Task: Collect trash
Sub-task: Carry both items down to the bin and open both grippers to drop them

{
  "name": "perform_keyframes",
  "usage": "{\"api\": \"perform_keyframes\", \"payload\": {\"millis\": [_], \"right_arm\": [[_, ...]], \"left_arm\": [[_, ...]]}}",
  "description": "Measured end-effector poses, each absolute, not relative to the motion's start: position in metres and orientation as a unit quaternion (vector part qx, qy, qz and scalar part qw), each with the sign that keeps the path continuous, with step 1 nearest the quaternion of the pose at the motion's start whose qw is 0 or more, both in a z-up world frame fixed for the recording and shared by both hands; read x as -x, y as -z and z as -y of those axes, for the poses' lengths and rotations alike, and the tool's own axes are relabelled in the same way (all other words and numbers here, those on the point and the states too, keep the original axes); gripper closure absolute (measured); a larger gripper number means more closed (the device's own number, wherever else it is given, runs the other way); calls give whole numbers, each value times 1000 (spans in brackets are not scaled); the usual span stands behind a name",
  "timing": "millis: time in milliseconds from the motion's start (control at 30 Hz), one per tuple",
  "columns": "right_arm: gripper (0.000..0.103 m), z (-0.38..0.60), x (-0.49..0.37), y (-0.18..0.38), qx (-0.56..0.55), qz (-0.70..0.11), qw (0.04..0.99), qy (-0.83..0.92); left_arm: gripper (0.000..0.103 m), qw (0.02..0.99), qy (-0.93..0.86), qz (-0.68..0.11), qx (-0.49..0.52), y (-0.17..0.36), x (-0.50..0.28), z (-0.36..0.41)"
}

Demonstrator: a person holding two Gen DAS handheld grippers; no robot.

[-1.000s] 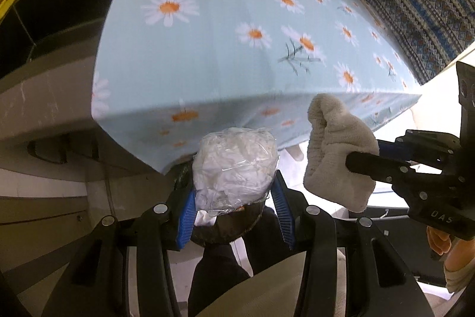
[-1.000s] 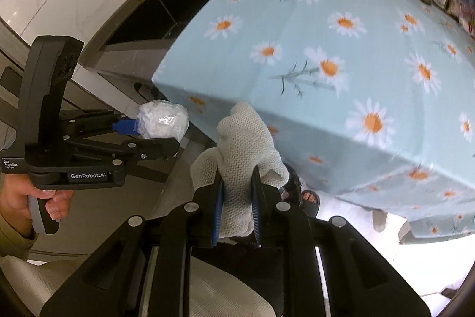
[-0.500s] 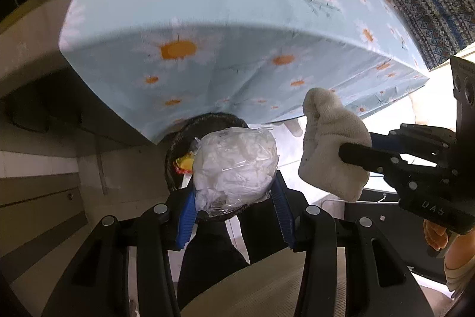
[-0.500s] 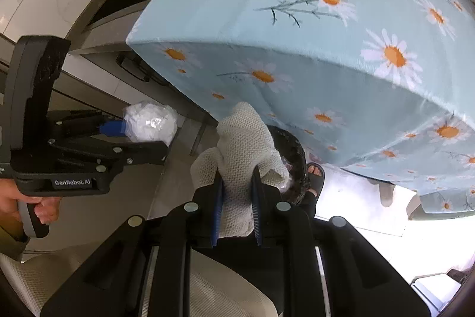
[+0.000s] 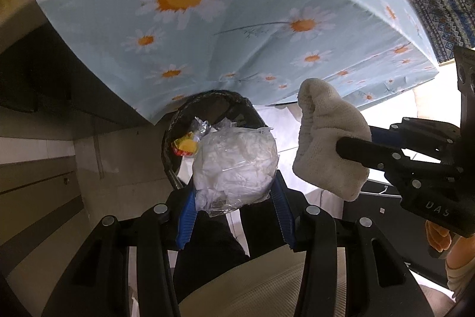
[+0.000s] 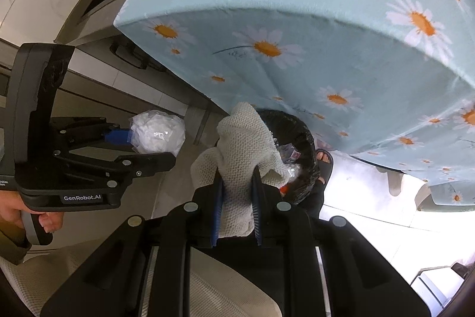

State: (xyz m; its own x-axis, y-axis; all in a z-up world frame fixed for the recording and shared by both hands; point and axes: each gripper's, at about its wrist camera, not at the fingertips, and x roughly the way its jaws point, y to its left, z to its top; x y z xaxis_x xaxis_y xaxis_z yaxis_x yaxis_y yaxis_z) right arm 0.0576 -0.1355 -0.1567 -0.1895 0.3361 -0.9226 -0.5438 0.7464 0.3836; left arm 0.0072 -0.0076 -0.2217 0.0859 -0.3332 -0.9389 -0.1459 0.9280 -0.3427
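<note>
Nearest the lens, the left tool (image 5: 234, 198) clamps a plastic-wrapped wad (image 5: 236, 165); the right tool (image 6: 237, 198) pinches a knitted cloth (image 6: 237, 150). Beyond, the black bin (image 5: 207, 106) waits under the worktop's daisy cloth (image 5: 267, 5): centre each load over the rim before letting go.

Both views show strong fisheye distortion: straight edges of the tablecloth (image 5: 237, 28) bow into curves, and the corners fall to black vignette. Lighting is uneven. The cloth top is evenly lit; its hanging side lies in soft shadow. The floor (image 6: 371, 216) at lower right is overexposed to near white. The bin (image 5: 207, 109) interior is dim. Focus is adequate at centre, with slight softness toward the edges.
</note>
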Motion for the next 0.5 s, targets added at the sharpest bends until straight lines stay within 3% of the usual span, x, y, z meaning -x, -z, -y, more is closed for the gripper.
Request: {"api": "perform_keyframes", "payload": {"millis": [500], "right_arm": [[78, 133, -69, 180, 62, -708, 614, -343]], "left_arm": [[57, 689, 58, -697, 189, 239, -15, 6]]}}
